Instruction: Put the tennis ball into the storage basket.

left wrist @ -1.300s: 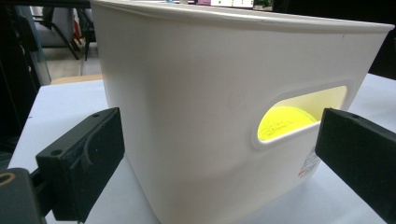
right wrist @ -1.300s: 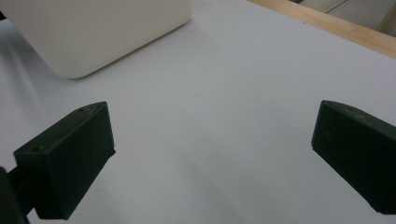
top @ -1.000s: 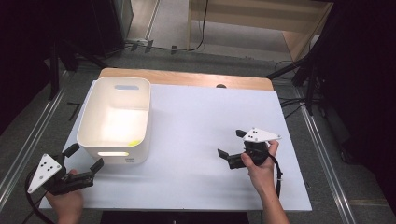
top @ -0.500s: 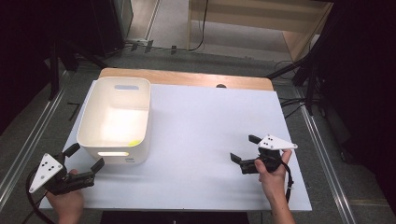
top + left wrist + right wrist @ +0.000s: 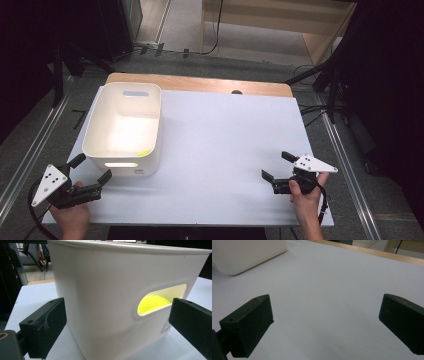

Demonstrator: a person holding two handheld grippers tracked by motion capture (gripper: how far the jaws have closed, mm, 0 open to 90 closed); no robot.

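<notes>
While both jaws gape empty, the left gripper [image 5: 90, 168] faces the bin [image 5: 100, 127] (yellow ball [image 5: 152, 304] inside).

bin [image 5: 125, 127] on table's [image 5: 225, 135] left, ball [image 5: 152, 303] apparently inside bin

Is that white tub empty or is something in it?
Not empty: a yellow ball shows through the white tub's handle slot.

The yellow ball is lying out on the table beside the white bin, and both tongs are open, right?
Not quite. The yellow ball is inside the white bin, not out on the table; the left gripper view shows it through the bin's handle slot. The left tongs and right tongs are both open, as you said.
</notes>
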